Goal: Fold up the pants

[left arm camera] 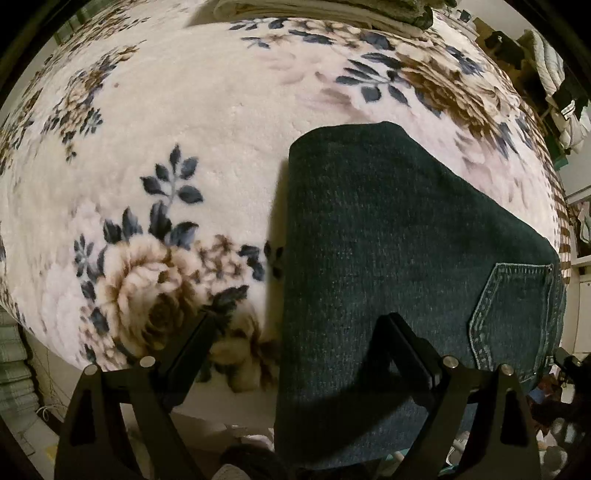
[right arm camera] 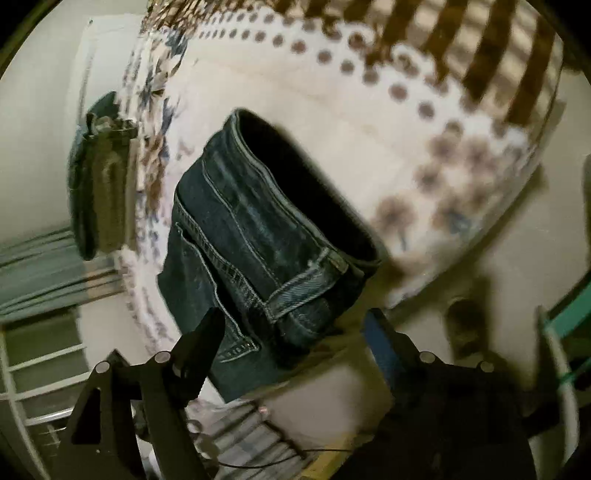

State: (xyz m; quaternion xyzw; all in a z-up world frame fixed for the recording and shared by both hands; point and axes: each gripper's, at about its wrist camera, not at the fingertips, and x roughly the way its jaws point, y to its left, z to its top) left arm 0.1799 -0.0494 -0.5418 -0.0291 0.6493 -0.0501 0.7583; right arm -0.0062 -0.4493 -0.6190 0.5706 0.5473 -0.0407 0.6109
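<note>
The bed under the cream plush blanket printed with brown roses and navy leaves (left arm camera: 207, 122) carries the work, and the dark blue denim pants (left arm camera: 388, 236) lie on it already folded into a thick rectangle near the bed's near edge. In the left wrist view the far folded end is rounded and neat, while the near end hangs past the blanket's edge toward the floor clutter below. That overhang looks like the main risk: any drag toward the person could pull the bundle off the bed and spill the fold open

In the right wrist view the waistband end (right arm camera: 295, 192) gapes open, its dark inside showing, with a belt loop (right arm camera: 306, 291) and the stitched back pocket (left arm camera: 517, 314) facing up. A layer stack this thick tends to spring; if a tool catches only the top layer, the lower ones will likely slide and skew the edges

The left tool (left arm camera: 299, 343) is spread wide, gripping nothing, its right finger (left arm camera: 410, 350) over the denim and the other over the blanket. Closing from here would probably pinch blanket pile along with cloth, or miss the edge altogether

The right tool (right arm camera: 291, 332) is likewise released, one finger (right arm camera: 203, 343) against or just over the pocket corner; I cannot tell if it touches. That view is blurred, suggesting motion, and a quick swipe could snag the belt loop or flip the corner

A stack of pale folded linens (left arm camera: 314, 13) sits well apart at the bed's far side
</note>
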